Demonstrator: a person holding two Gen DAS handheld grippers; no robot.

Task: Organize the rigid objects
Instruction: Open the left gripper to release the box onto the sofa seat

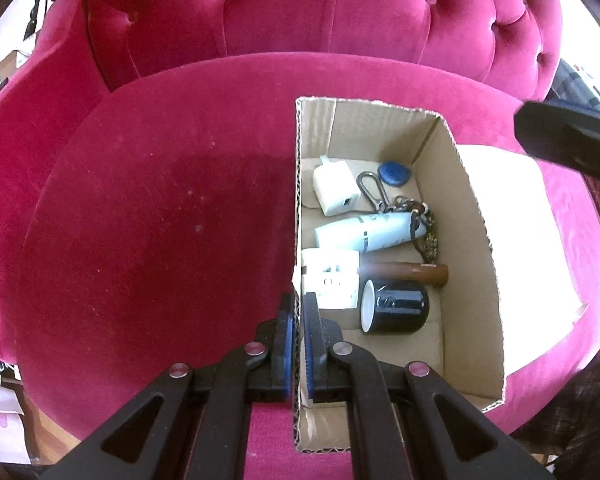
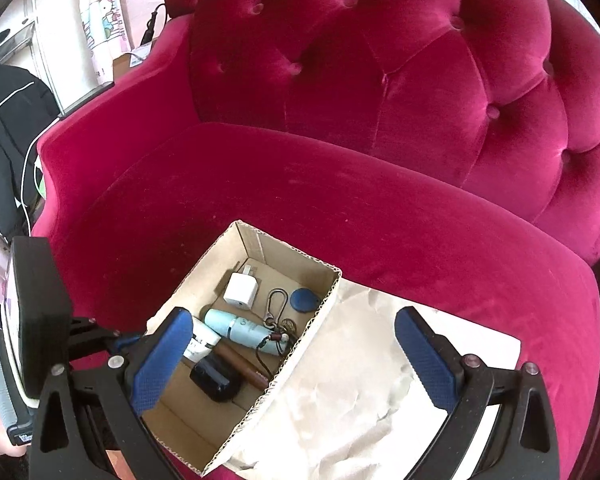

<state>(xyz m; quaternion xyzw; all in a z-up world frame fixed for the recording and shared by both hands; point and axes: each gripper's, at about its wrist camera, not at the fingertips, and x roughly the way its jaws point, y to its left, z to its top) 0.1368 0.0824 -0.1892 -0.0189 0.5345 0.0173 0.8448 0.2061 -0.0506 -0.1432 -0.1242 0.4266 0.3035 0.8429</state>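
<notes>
Low in the frame, the left gripper (image 1: 297, 320) should keep pinching the cardboard box (image 1: 472, 216) wall steady while the right gripper (image 2: 294, 354), spread wide and empty, lifts clear.

An open cardboard box (image 1: 452, 208) on the pink seat holds a black mug (image 1: 396, 306) lying sideways.

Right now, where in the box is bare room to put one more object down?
The brown cardboard box has bare floor near its far wall, behind the white charger cube, and at the near end, before the black mug. The middle is crowded around the pale blue bottle.
</notes>
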